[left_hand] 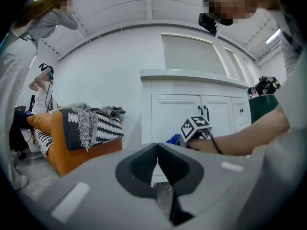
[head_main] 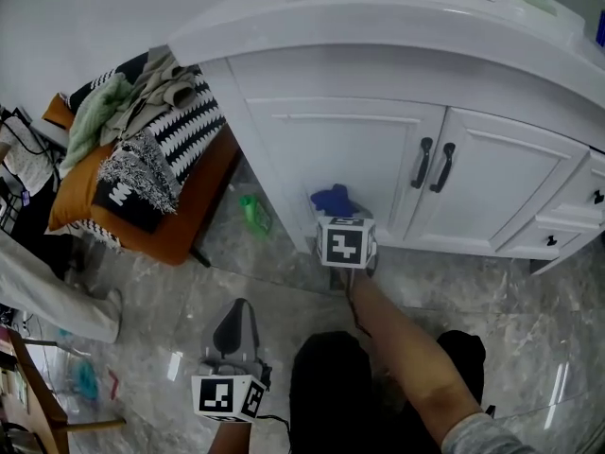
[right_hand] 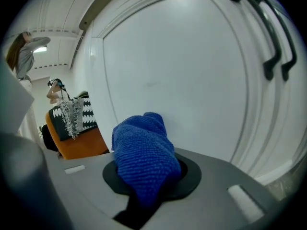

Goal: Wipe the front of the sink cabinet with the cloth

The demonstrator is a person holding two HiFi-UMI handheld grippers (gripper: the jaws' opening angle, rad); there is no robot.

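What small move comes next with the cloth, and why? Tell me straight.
Probably press the blue cloth flat against the cabinet door and sweep toward the handles. The right tongs are shut on the cloth low at that door. Most of the panel lies ahead, and contact isn't certain.

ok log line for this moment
right claw: shut on cloth | cloth: at lower part of left cabinet door, contact unclear | left claw: shut, empty, held back

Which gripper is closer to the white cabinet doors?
The right. The right gripper holds the blue cloth close up to the lower part of a cabinet door. The left gripper hangs well back over the floor, shut and empty.
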